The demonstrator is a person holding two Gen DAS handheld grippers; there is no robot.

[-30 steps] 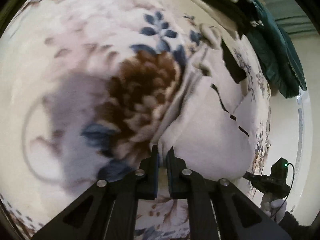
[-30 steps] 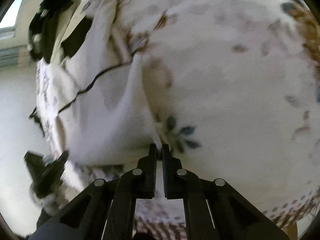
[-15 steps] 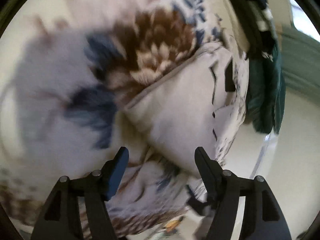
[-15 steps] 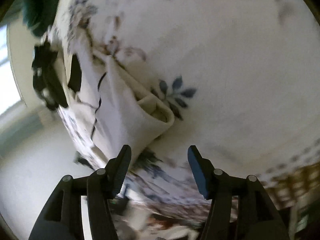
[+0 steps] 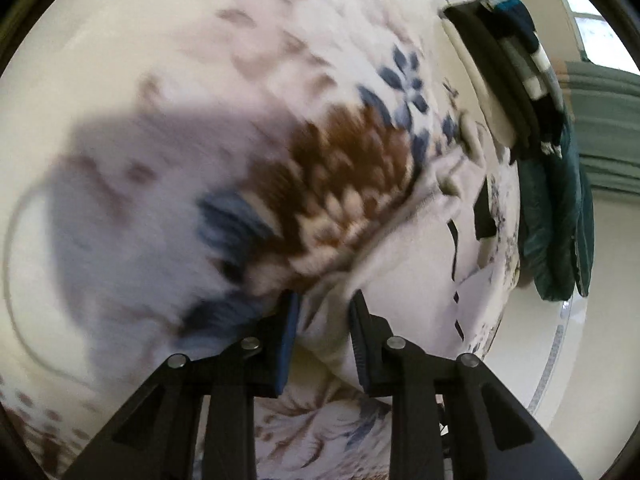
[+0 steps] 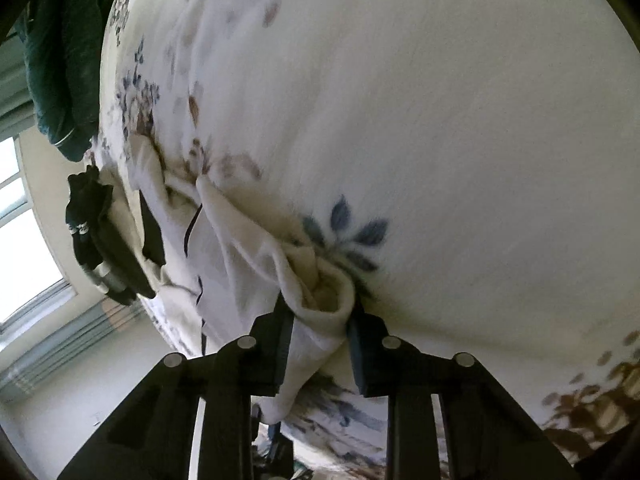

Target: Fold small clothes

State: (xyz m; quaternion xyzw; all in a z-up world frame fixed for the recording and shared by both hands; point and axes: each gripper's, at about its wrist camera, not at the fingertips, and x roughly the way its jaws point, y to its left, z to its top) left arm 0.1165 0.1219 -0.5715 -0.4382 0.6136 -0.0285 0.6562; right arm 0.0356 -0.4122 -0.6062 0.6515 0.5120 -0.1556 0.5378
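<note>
A small white garment with thin black lines lies folded on a floral bedspread. My left gripper is part open, and the garment's near corner lies between its jaws. In the right wrist view the same garment lies bunched. My right gripper is part open around its rolled corner, with the pads close to the cloth.
A stack of dark folded clothes and a teal quilted item lie at the bed's far edge. They also show in the right wrist view, the dark clothes and the teal item. A window is behind.
Both grippers let go of the garment, opened wide and pulled back. Now they are back at its two near corners, with the jaws narrowing around the cloth.
</note>
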